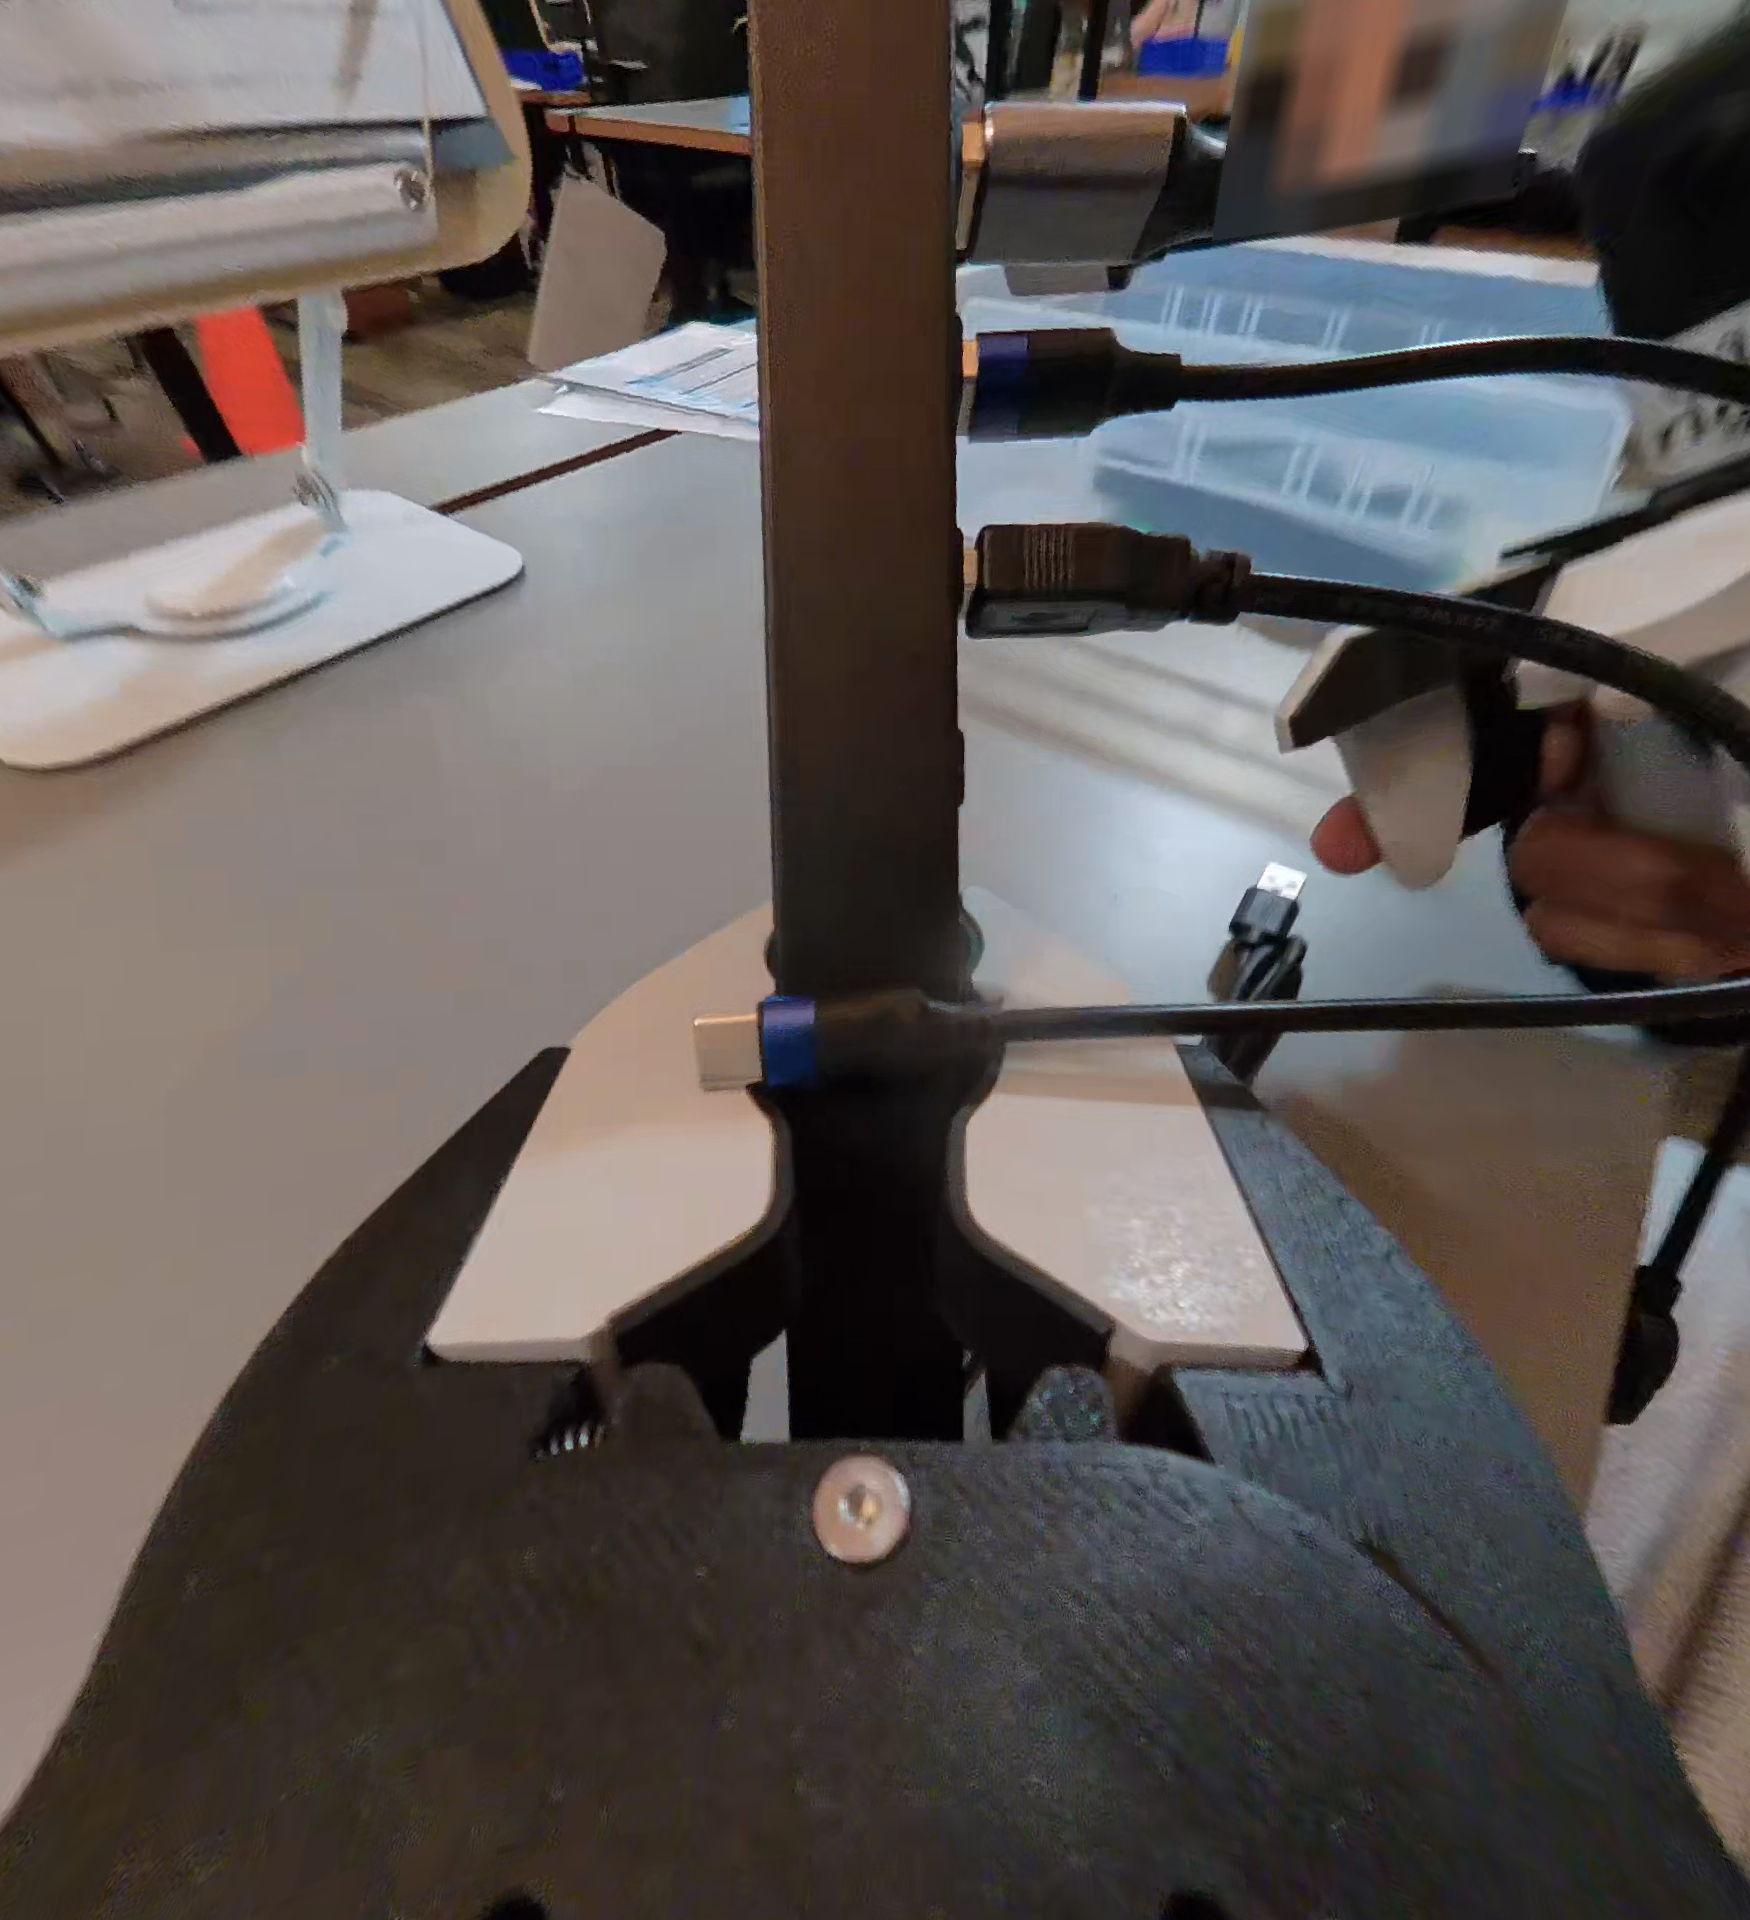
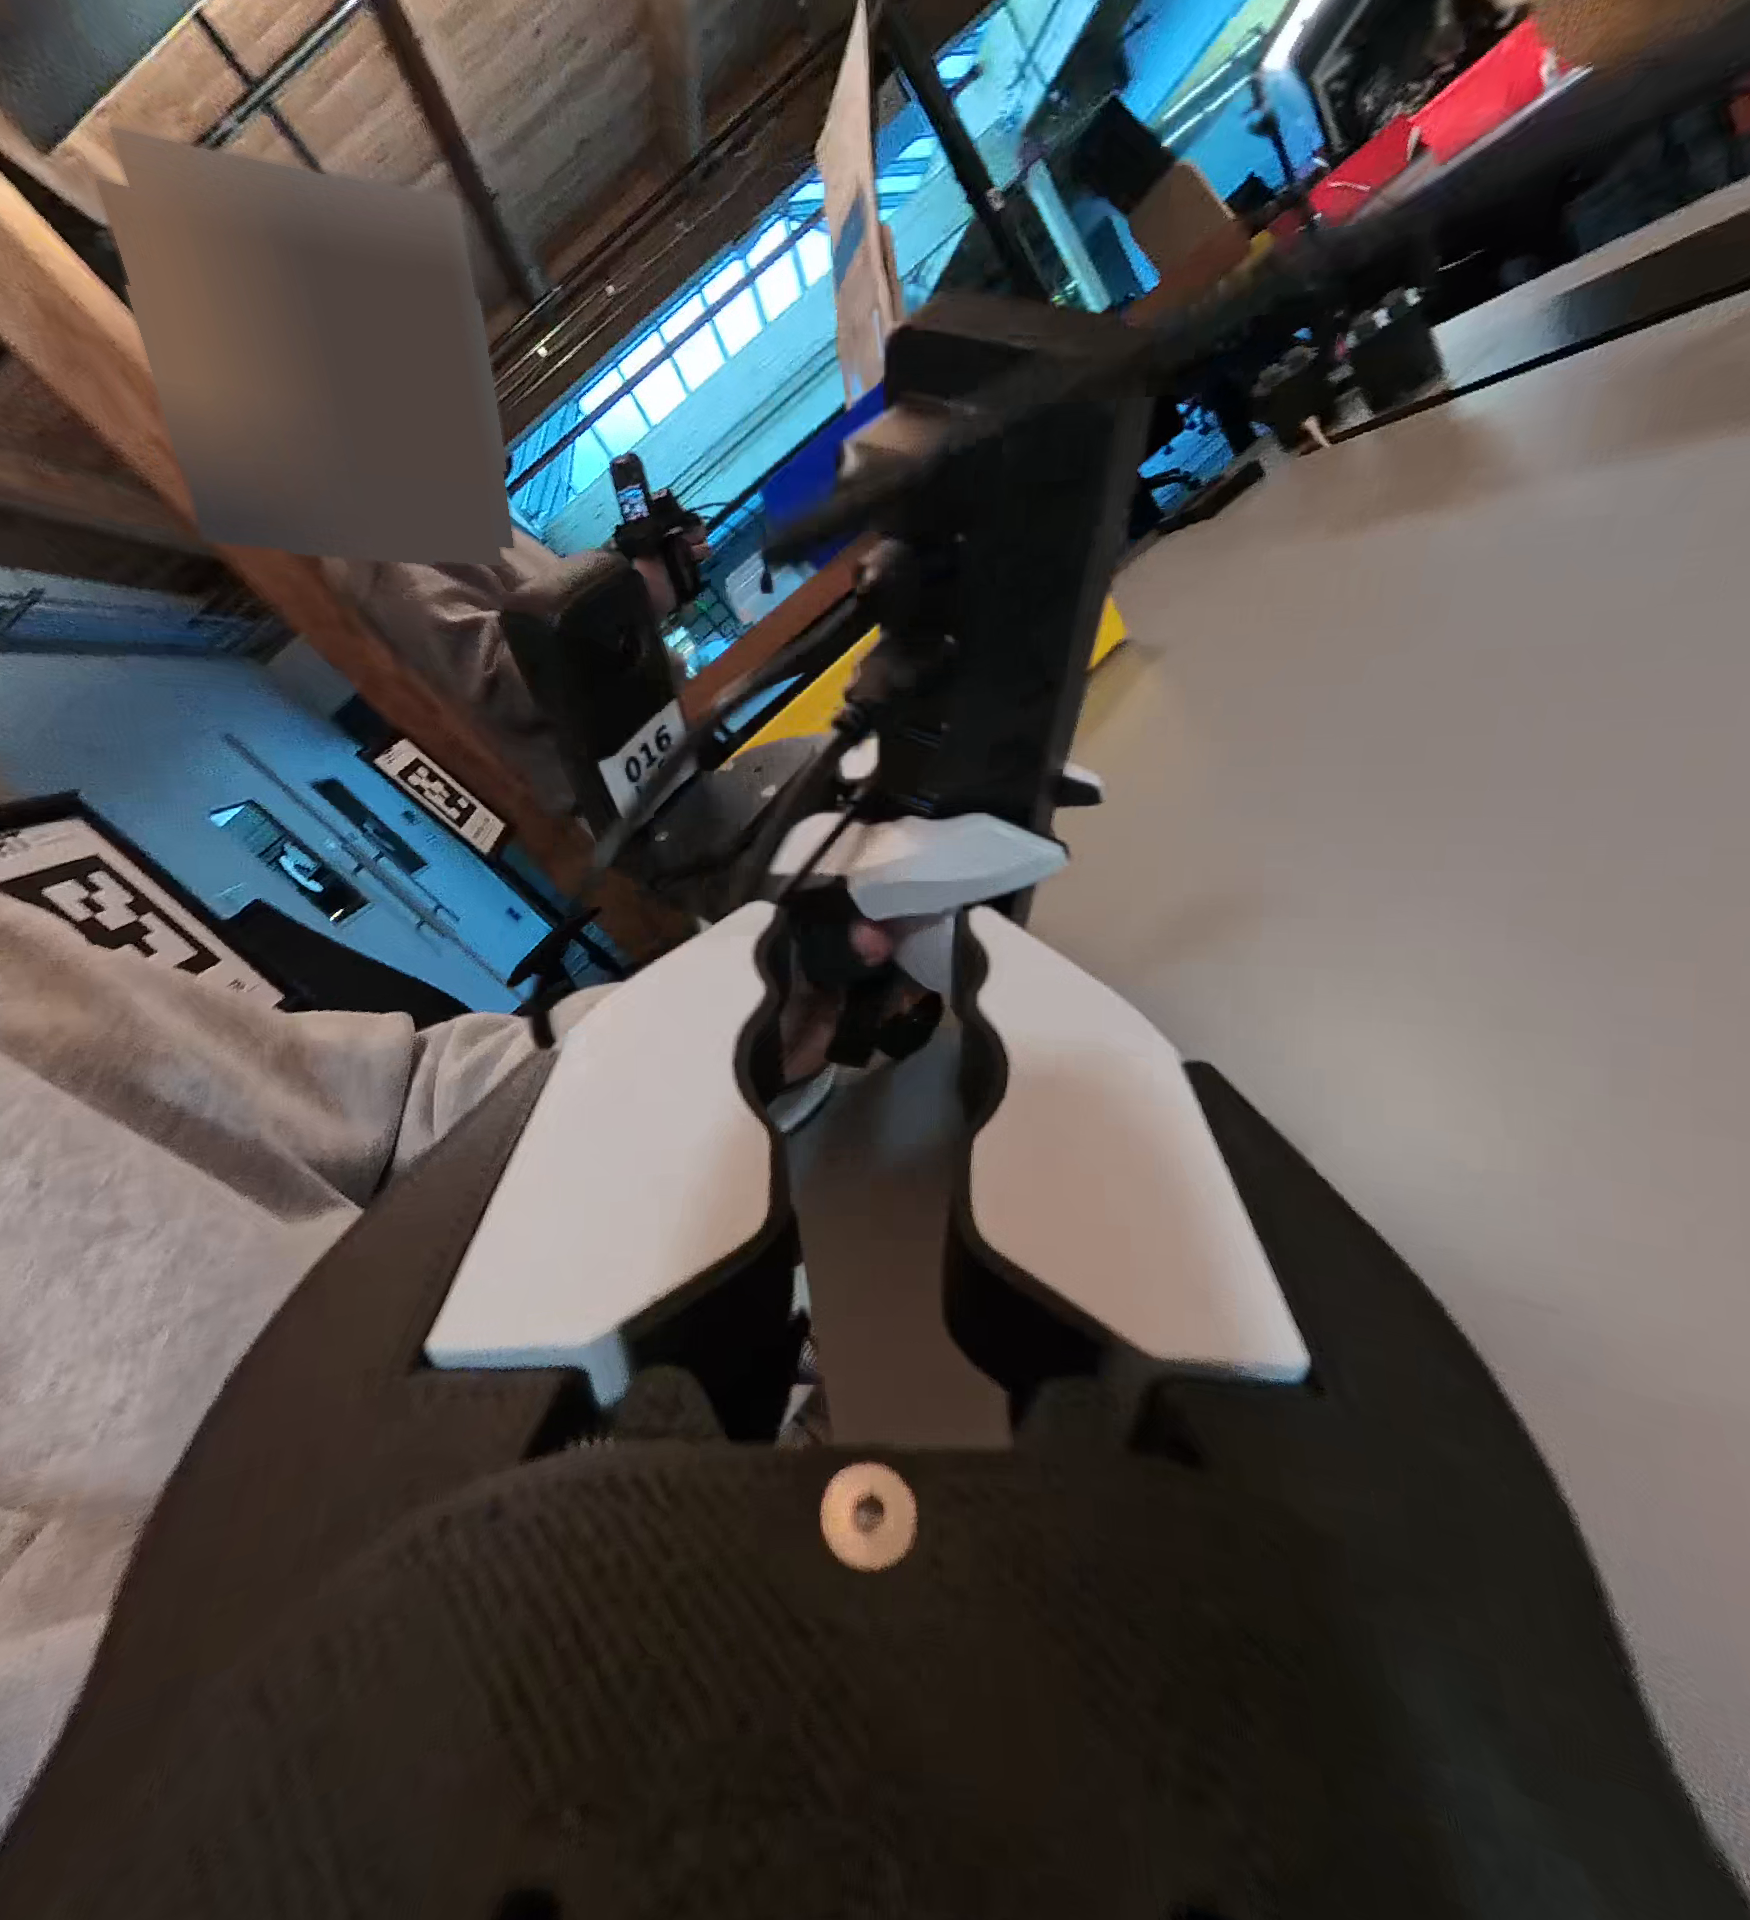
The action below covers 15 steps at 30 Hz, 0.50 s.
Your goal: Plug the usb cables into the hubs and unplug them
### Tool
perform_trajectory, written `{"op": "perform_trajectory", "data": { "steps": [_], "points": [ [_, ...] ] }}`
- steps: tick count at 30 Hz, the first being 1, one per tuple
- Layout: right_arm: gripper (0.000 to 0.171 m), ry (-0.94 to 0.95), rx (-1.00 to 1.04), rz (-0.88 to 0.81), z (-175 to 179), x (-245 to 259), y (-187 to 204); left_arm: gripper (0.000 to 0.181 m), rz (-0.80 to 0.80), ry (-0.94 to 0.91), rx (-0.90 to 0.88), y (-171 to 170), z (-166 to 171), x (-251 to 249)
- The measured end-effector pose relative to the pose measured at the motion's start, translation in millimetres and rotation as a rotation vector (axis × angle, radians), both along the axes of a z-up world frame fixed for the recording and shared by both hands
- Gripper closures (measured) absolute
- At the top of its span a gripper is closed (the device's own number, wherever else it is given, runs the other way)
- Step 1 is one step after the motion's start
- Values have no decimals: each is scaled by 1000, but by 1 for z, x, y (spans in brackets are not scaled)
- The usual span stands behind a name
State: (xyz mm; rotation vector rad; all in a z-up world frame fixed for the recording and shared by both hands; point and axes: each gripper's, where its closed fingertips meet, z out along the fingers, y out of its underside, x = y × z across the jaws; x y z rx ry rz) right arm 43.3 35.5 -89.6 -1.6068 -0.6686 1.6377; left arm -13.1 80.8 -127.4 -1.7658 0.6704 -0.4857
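Note:
My left gripper is shut on a dark grey hub and holds it upright above the table. Three plugs sit in the hub's right side: a silver one, a blue-ringed one and a black one. A loose blue-ringed USB-C plug lies across the front of the hub at my fingertips, its cable running right. My right gripper has a narrow gap between its fingers with nothing in it. It points at the hub and shows in the left wrist view, right of the hub.
A loose USB-A plug lies on the grey table right of the hub. A white laptop stand is at the left, papers and a clear plastic box behind. A person's grey sleeve is close.

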Motion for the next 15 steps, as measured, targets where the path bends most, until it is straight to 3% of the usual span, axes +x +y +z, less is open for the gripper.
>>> {"op": "perform_trajectory", "data": {
  "steps": [6, 15],
  "points": [
    [148, 42, -41, -12, 4, 7, 4, 155, -40, 217, 133, -11, -3, 19],
    [146, 81, -129, 18, 3, 5, 2, 154, -19, 249, 126, -10, -5, 19]
  ]
}}
